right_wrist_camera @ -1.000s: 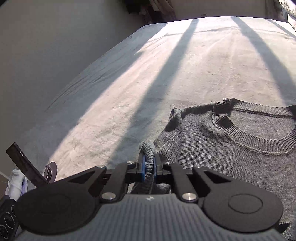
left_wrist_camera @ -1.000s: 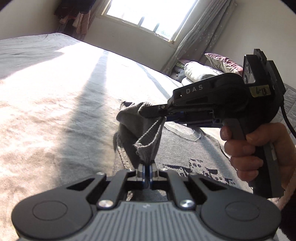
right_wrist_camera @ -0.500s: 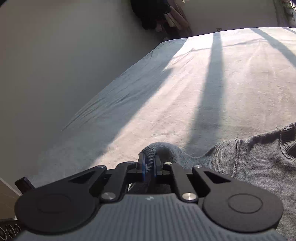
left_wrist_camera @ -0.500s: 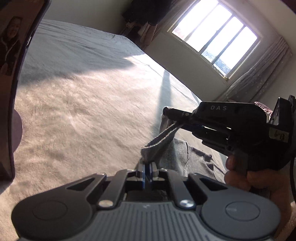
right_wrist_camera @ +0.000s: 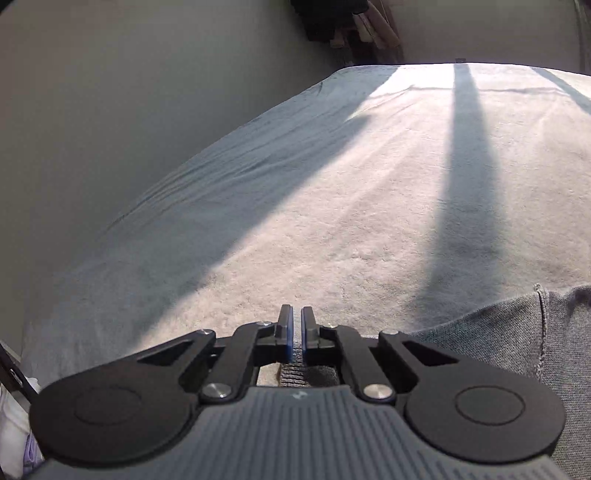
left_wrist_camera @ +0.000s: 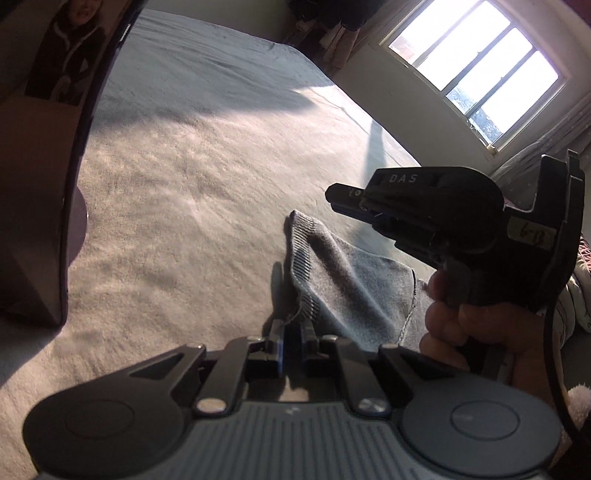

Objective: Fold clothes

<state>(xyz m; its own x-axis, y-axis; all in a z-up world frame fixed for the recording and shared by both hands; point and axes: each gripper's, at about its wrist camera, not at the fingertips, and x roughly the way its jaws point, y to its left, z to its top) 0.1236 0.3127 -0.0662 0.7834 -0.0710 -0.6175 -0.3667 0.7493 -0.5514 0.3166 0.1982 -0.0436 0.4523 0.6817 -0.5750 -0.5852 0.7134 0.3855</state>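
A grey knit sweater (left_wrist_camera: 354, 284) lies on the bed (left_wrist_camera: 192, 192), one sleeve stretched out to the left. The sleeve's ribbed cuff (left_wrist_camera: 301, 251) rests on the bedcover. My left gripper (left_wrist_camera: 291, 325) sits low at the cuff's near corner; its jaws are opening, a gap shows between the pads, and the knit only reaches the tips. My right gripper (left_wrist_camera: 330, 194), held by a hand (left_wrist_camera: 461, 325), hovers above the sleeve. In the right wrist view the right gripper (right_wrist_camera: 296, 310) is closing to a thin slit with nothing between its pads. The cuff (right_wrist_camera: 291, 373) and sweater (right_wrist_camera: 517, 332) lie below it.
A dark-edged brown panel (left_wrist_camera: 70, 166) stands close at the left of the bed. A window (left_wrist_camera: 480, 66) is at the far right and hanging clothes (right_wrist_camera: 332, 22) are past the bed's far end. A plain wall (right_wrist_camera: 110, 110) borders the bed (right_wrist_camera: 332, 221).
Both grippers carried the sleeve leftward. The right gripper has let go of the cuff and drawn its jaws together empty. The left jaws have parted and the cuff now lies on the bed.
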